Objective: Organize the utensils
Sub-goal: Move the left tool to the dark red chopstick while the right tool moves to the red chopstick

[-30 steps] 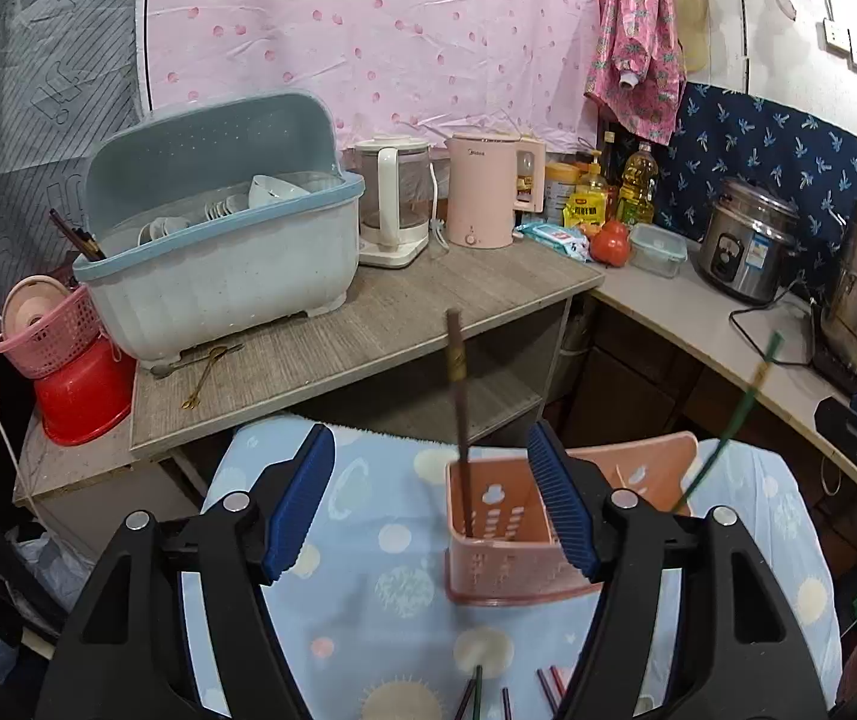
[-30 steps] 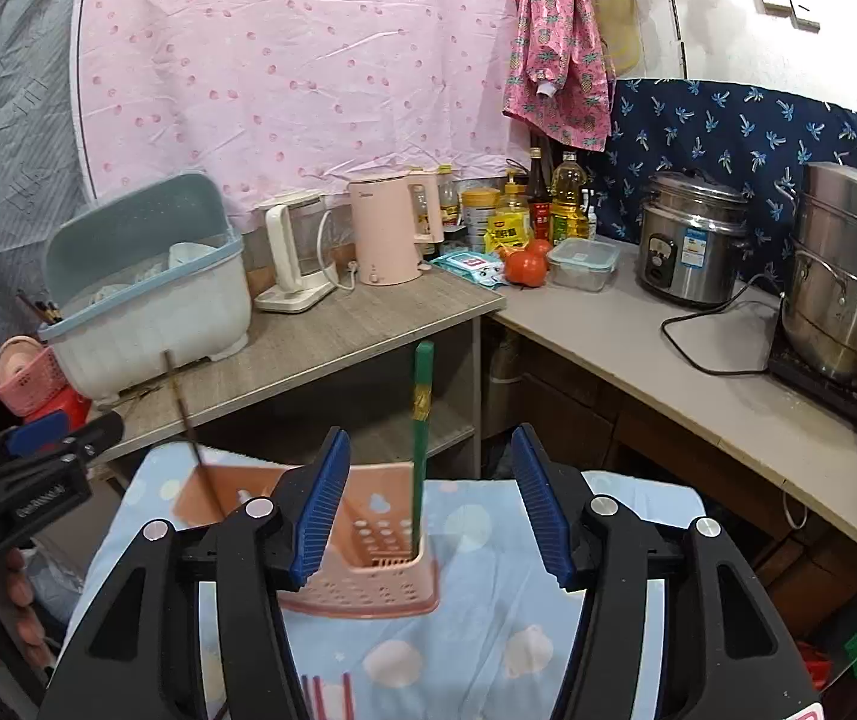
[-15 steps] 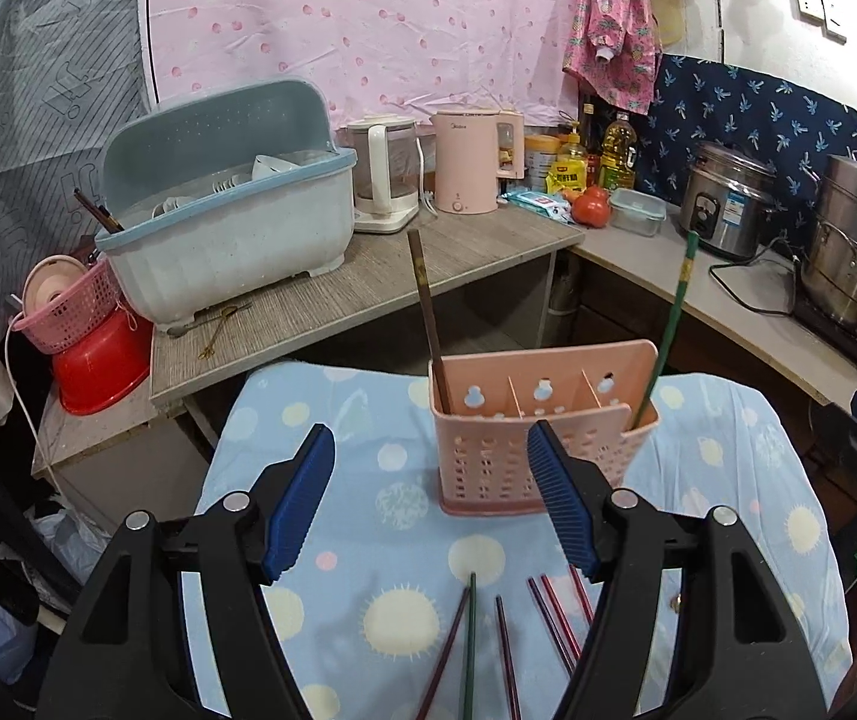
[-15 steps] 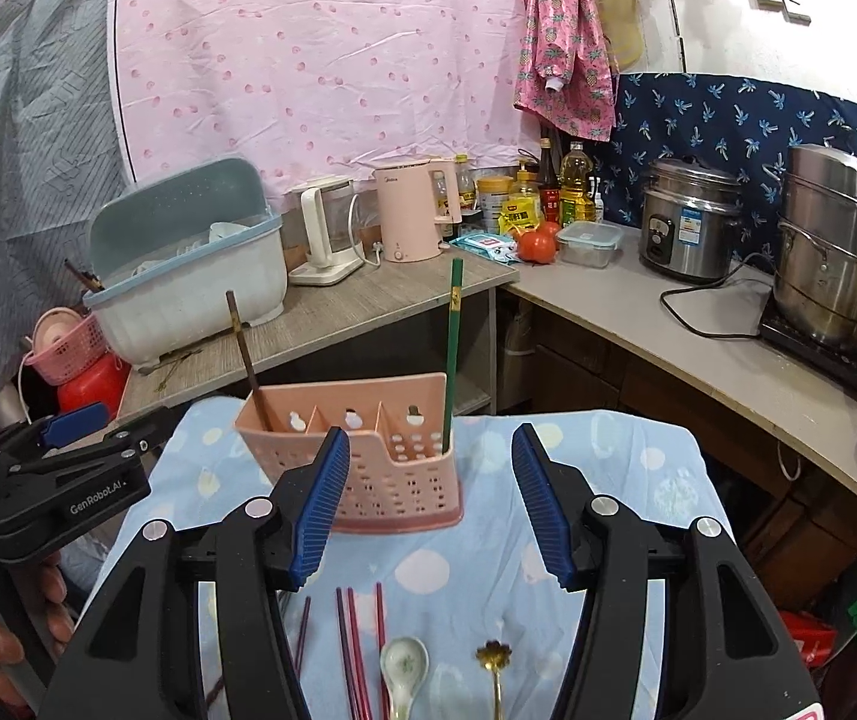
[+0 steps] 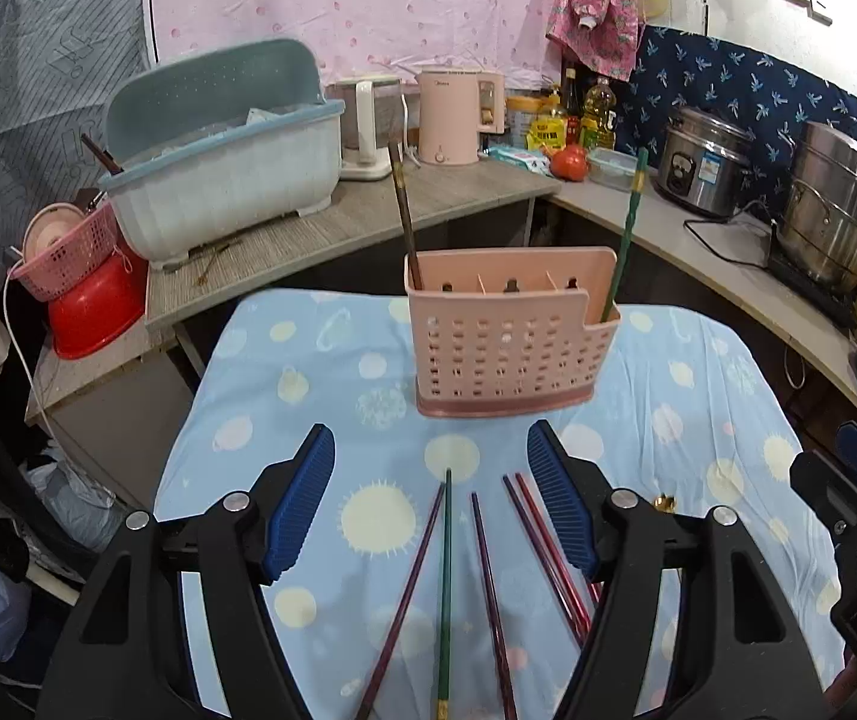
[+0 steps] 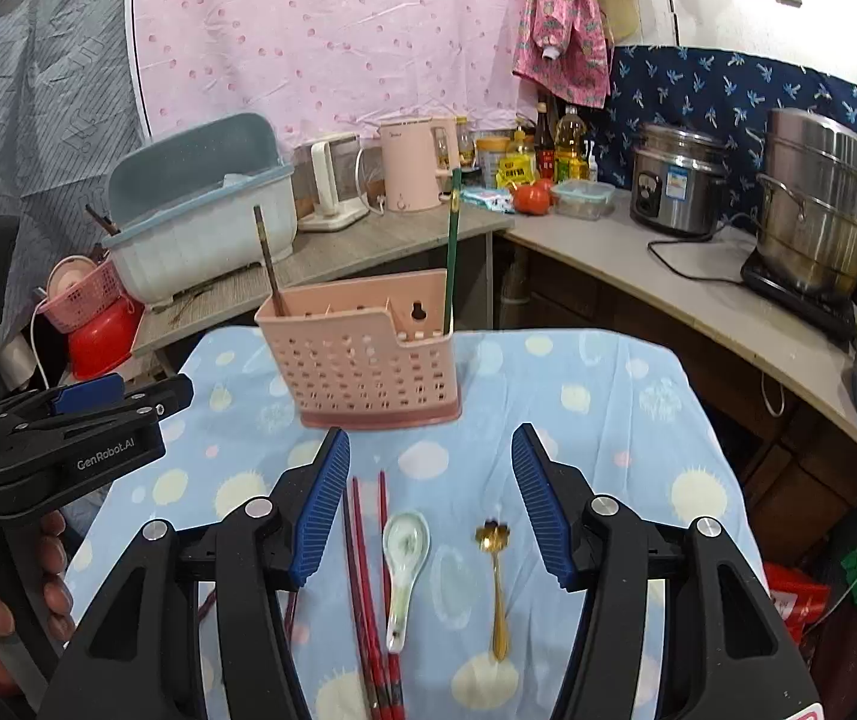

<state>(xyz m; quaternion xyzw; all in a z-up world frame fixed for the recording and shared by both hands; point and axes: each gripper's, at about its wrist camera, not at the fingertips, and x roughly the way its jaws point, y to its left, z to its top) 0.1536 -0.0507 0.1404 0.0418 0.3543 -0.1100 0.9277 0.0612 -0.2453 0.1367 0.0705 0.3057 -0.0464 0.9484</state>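
Both tongs stand apart w/ nothing between them: left tongs point(image 5: 431, 501) above the loose chopsticks point(image 5: 491, 588), right tongs point(image 6: 425, 495) above the spoon point(image 6: 404, 564) and the gold spoon point(image 6: 495, 576). The caddy point(image 5: 506, 339) stands upright further on the tabletop point(image 5: 698, 420); it holds one brown stick point(image 5: 404, 216) at its left end and one green stick point(image 5: 626, 228) at its right.

I judge the next step is a pick. I want to lower the left tongs over one stick only, approx. mid-length, close firmly, then lift it level so it does not swing. The sticks lie close together, so I must not pinch two.
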